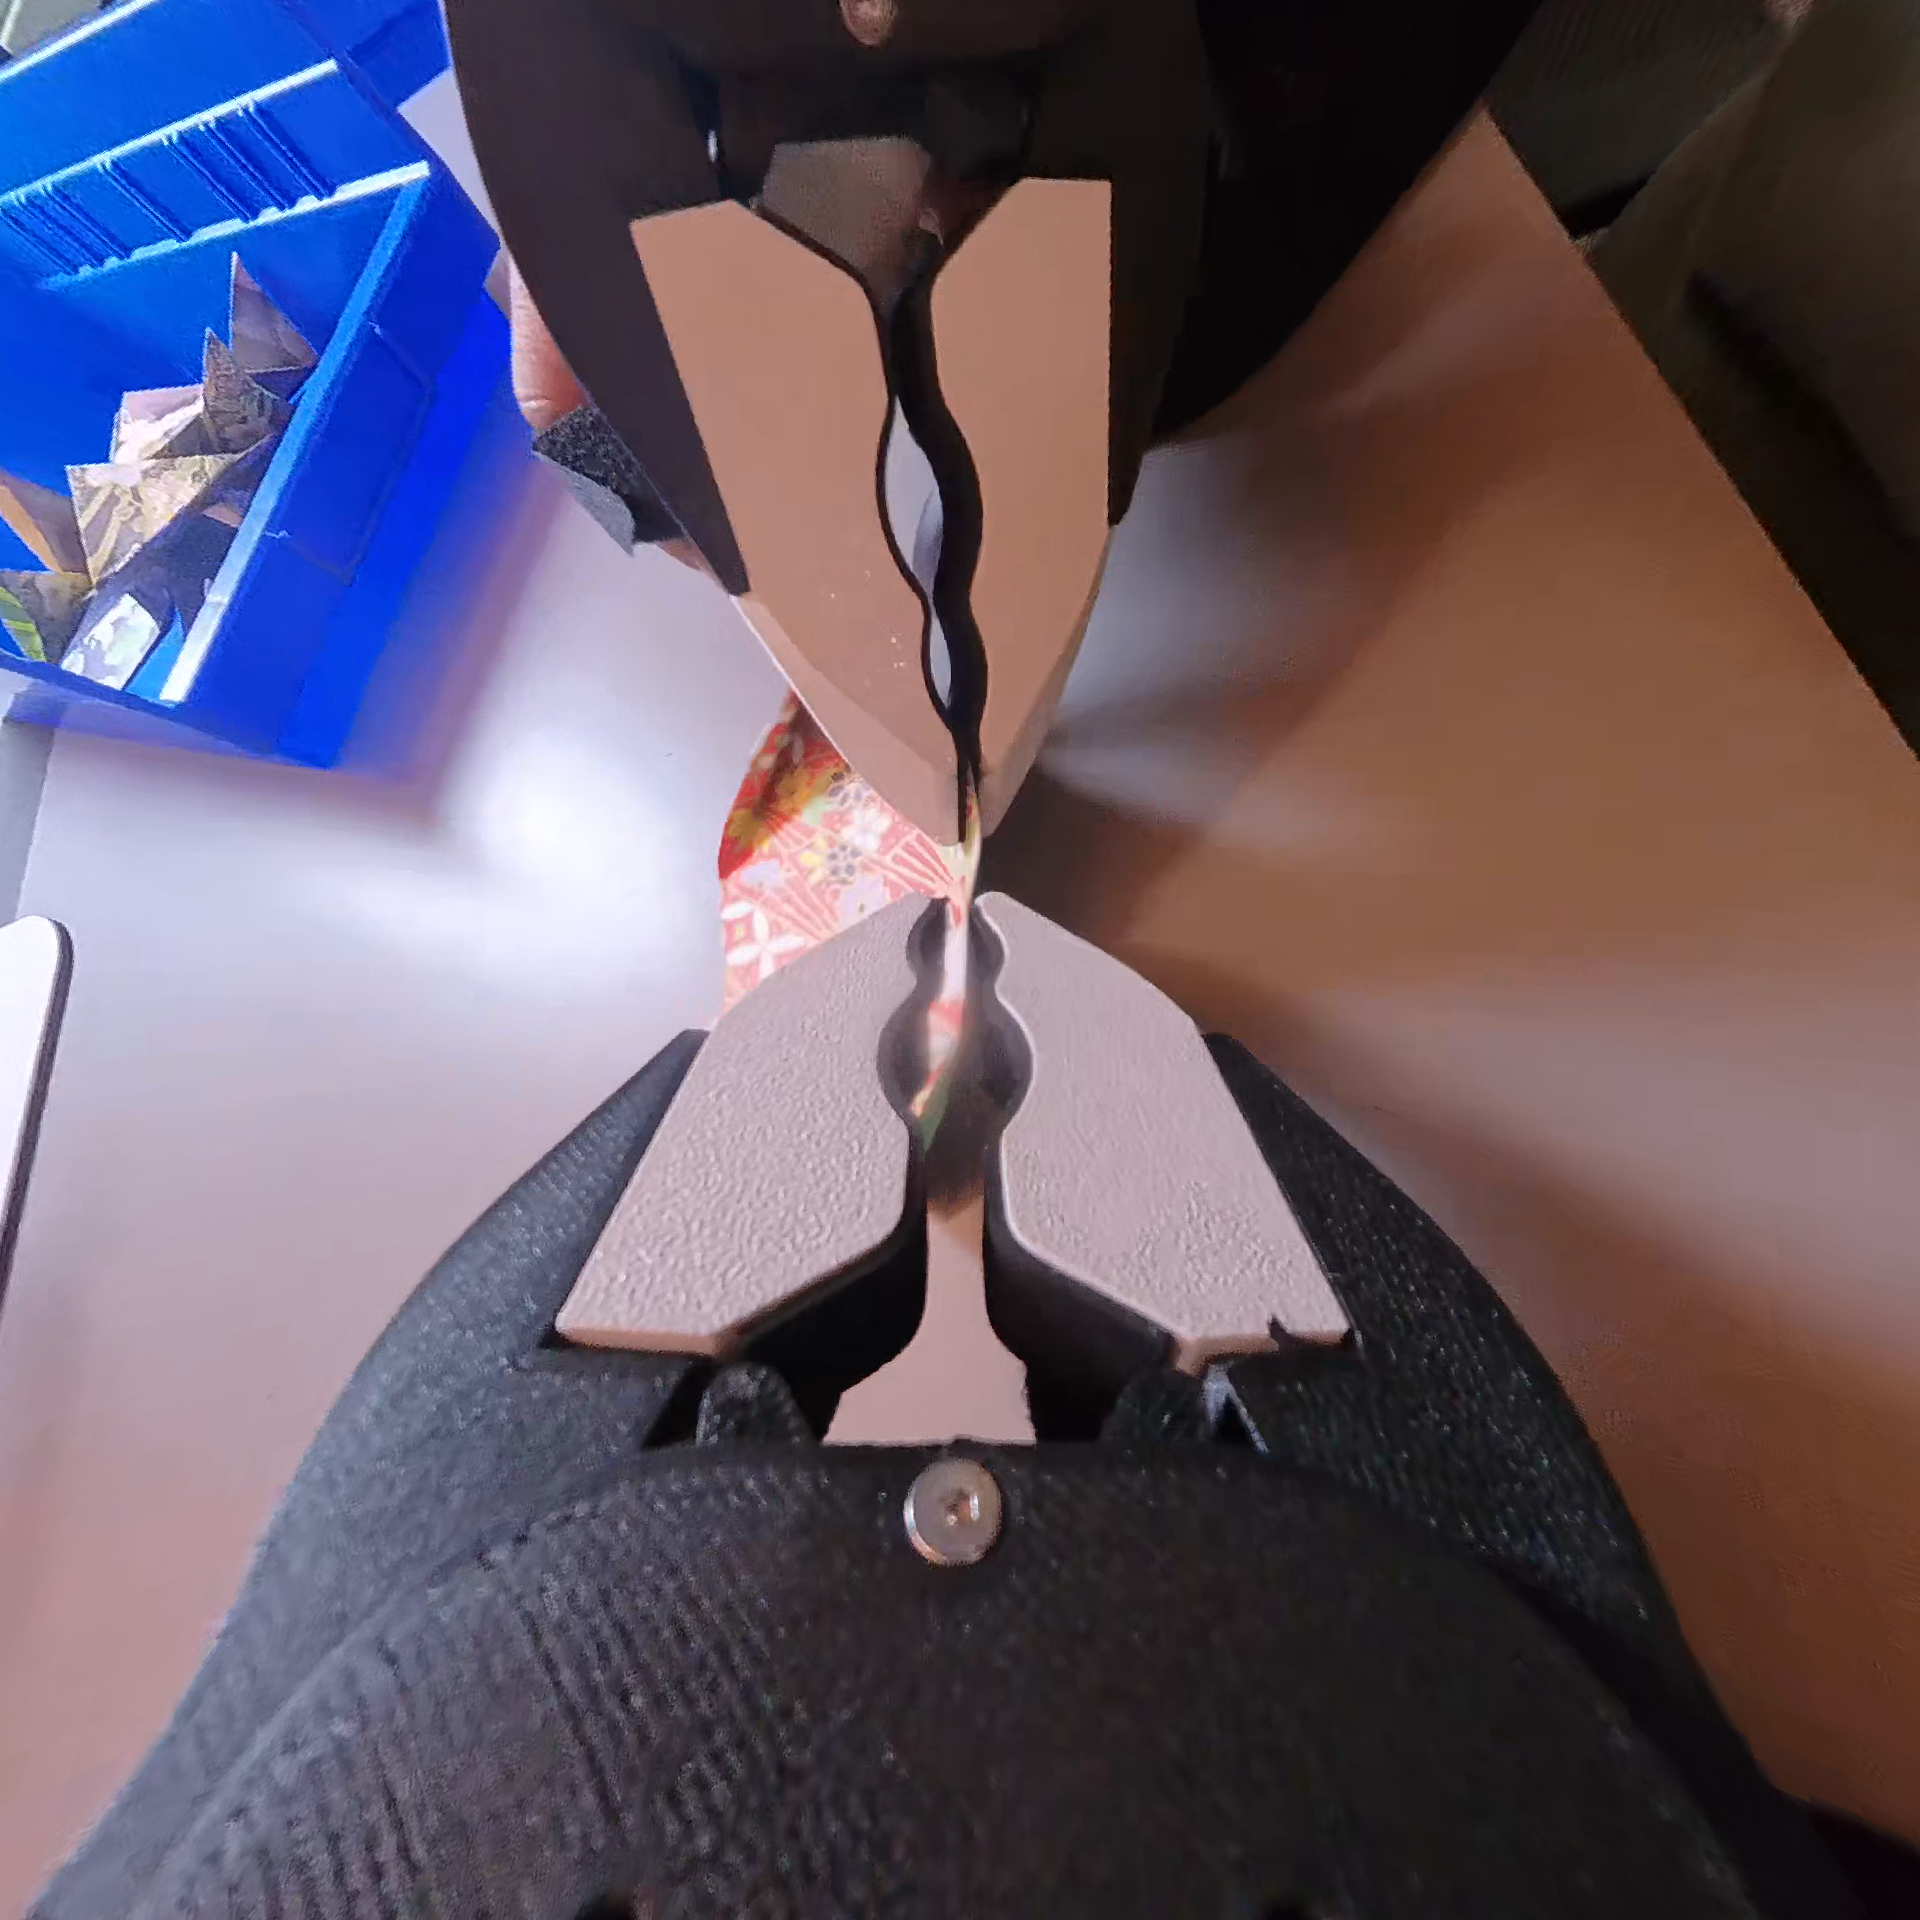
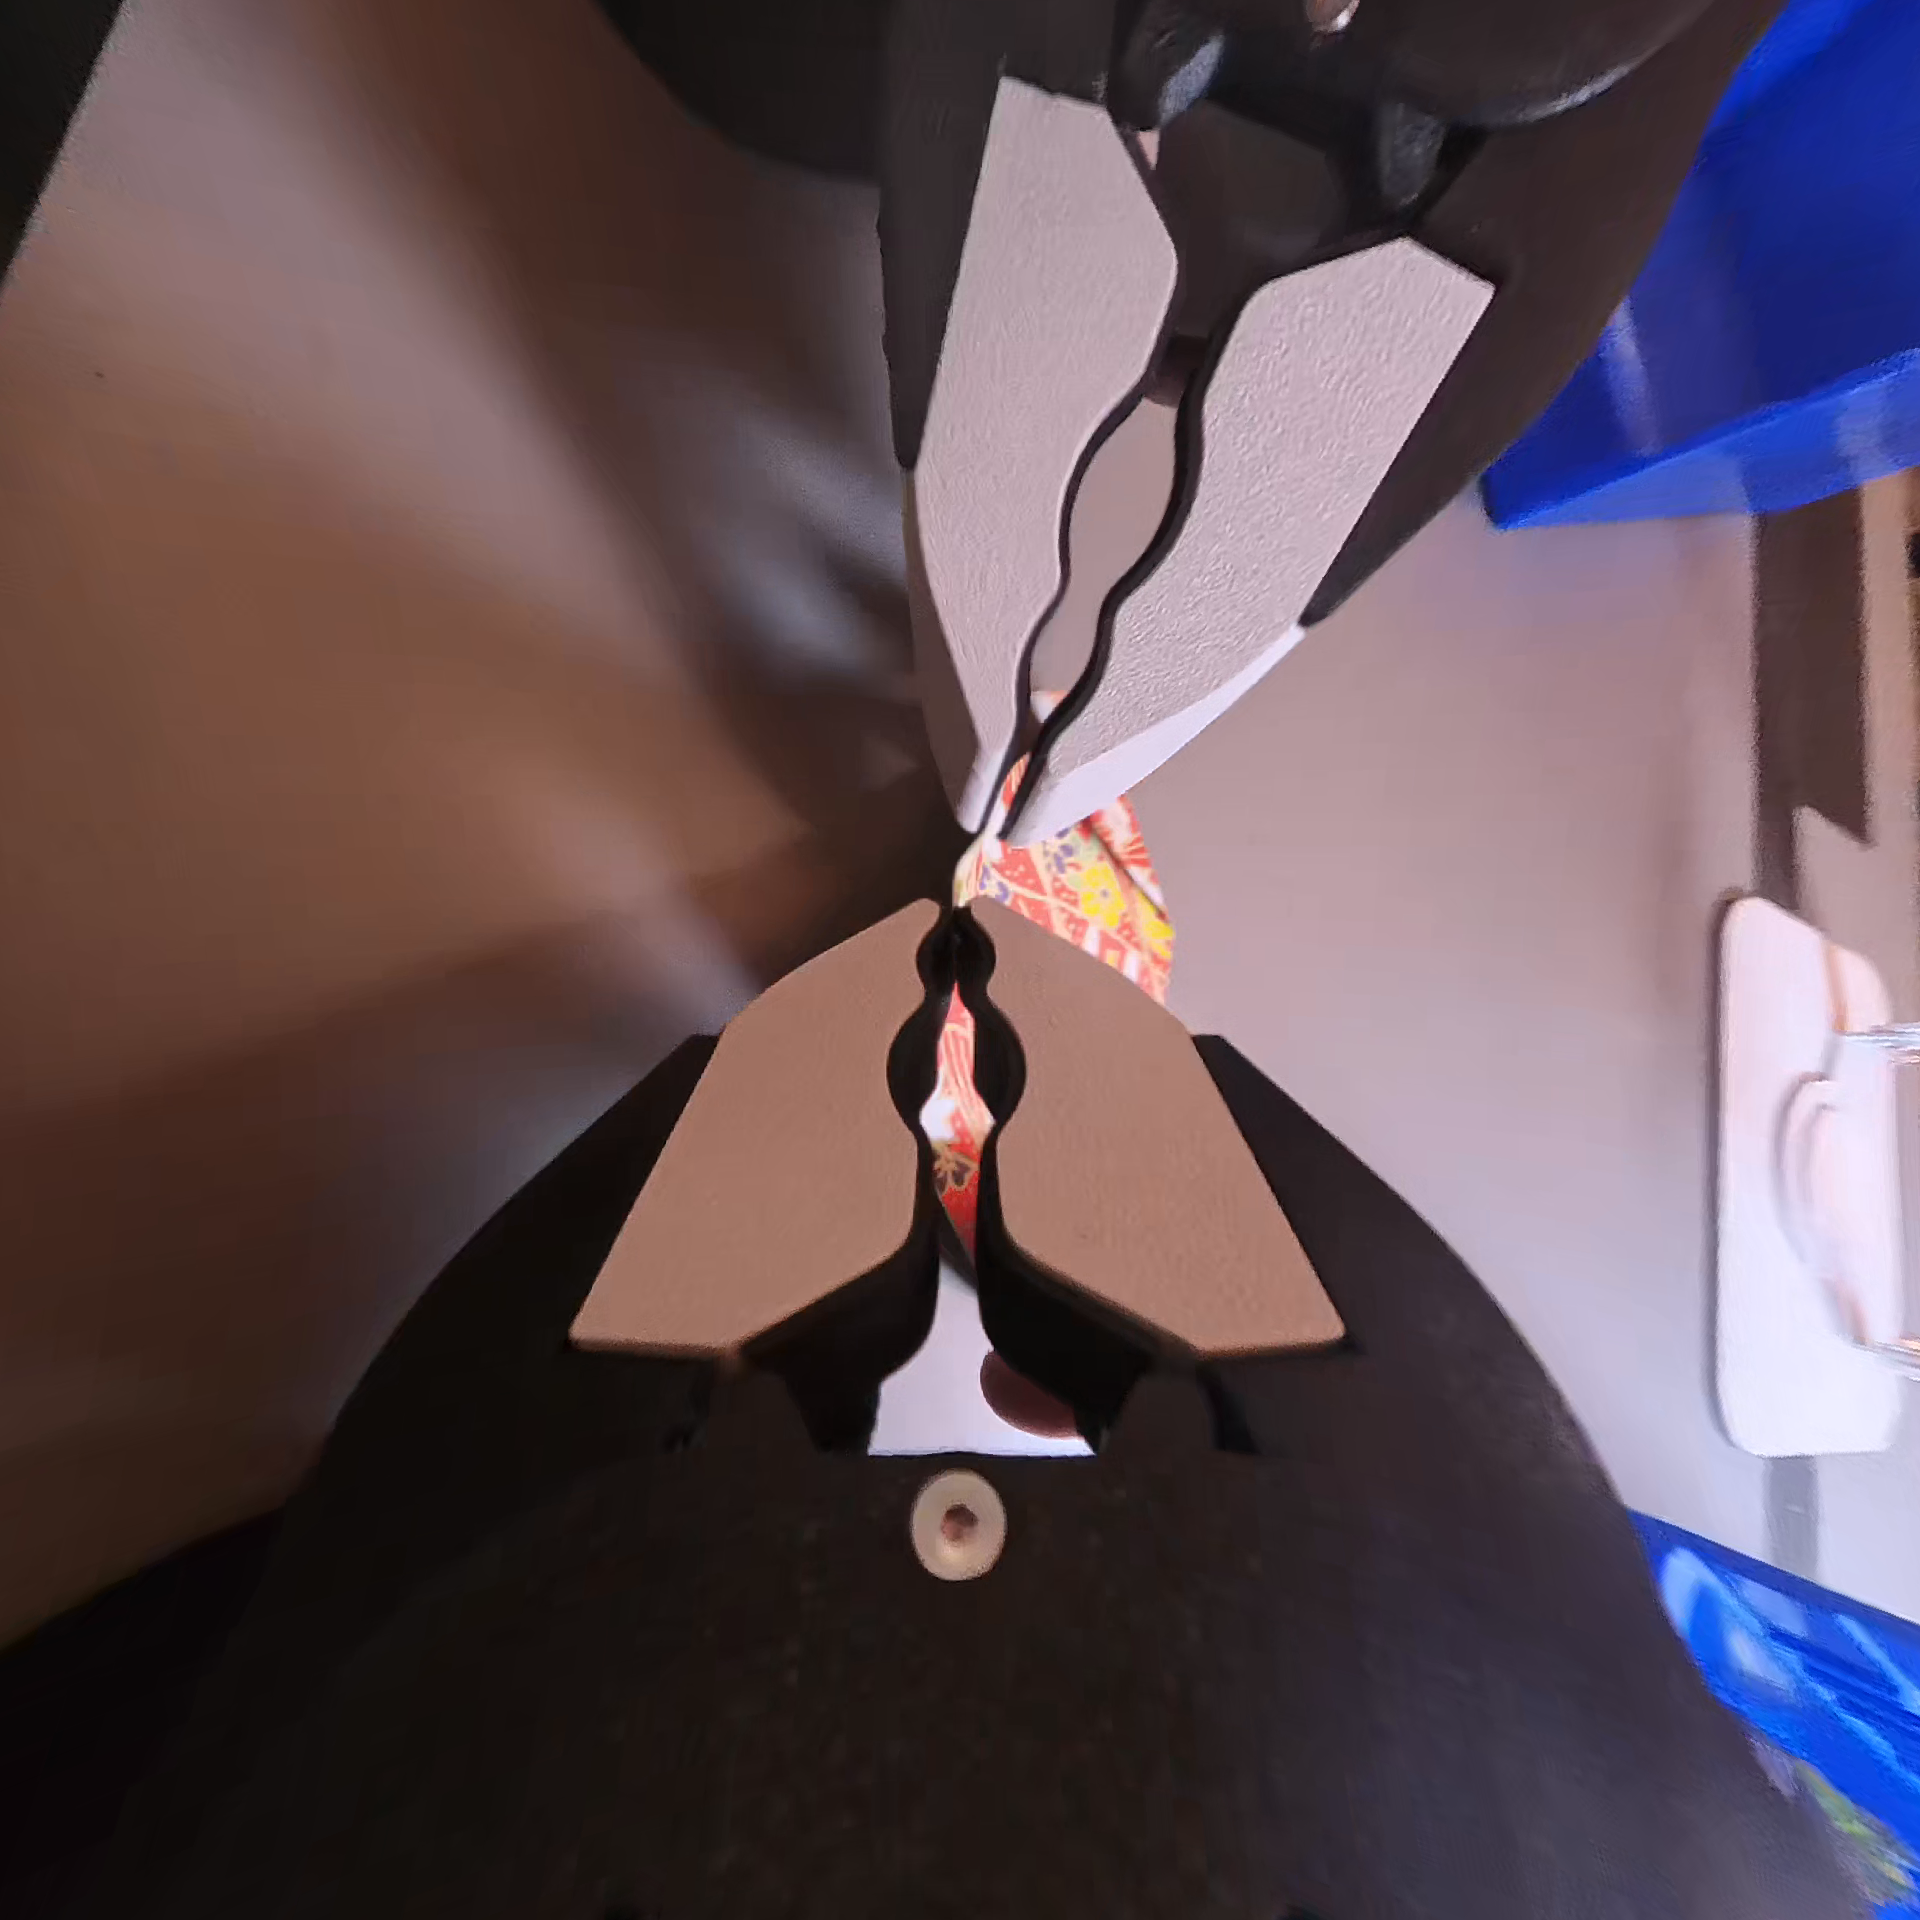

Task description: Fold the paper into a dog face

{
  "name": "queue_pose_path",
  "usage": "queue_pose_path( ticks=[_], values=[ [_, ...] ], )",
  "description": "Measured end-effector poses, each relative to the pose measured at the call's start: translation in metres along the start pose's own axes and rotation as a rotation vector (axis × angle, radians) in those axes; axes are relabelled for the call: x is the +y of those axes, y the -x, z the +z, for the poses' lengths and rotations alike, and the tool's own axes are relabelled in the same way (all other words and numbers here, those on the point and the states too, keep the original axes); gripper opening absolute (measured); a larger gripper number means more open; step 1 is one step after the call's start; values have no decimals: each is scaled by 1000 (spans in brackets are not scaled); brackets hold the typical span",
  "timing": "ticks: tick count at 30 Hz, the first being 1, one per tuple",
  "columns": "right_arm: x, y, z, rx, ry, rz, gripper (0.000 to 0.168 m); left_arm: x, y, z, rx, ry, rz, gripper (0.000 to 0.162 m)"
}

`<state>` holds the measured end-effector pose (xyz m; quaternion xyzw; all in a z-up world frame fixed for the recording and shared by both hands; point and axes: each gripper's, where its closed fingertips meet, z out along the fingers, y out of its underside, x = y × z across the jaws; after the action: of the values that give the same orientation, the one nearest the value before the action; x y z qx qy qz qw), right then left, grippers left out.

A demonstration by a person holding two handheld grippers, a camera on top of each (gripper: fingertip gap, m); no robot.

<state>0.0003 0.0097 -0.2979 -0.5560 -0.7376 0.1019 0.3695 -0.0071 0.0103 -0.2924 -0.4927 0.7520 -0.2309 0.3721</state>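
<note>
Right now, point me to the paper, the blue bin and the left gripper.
paper (image 1: 800,883): left wrist view, red patterned face left of the grippers.
blue bin (image 1: 343,436): left wrist view, its front wall, upper left.
left gripper (image 1: 961,920): left wrist view, between its fingertips, pinching the paper.

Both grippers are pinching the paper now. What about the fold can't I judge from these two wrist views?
- Paper: left wrist view shows only a patterned sliver; left gripper and right gripper cover the rest.
- Crease lines: right wrist view, hidden inside the fingertips.
- Blue bin: contents cut off by the edge.
</note>
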Motion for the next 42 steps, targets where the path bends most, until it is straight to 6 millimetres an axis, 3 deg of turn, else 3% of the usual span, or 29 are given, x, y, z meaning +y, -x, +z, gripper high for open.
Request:
queue_pose_path(
  ticks=[5,8,14,16,28,33,42],
  values=[
    [4,12,0,-161,-10,128,0,-13,11,-16,26,-130,-154,14],
    [4,18,3,-253,-14,197,0,5,23,-14,18,-87,-254,14],
    [2,28,7,-446,23,304,0,39,2,13,61,146,-137,8],
    [1,31,8,-506,49,330,0,36,-3,14,72,139,-120,0],
    [-5,28,6,-860,118,486,6,37,-3,14,82,102,-90,0],
    [4,27,16,-920,185,527,4,36,-4,14,92,87,-72,0],
    [7,29,20,-868,185,450,4,36,-4,14,84,72,-45,0]
  ],
)
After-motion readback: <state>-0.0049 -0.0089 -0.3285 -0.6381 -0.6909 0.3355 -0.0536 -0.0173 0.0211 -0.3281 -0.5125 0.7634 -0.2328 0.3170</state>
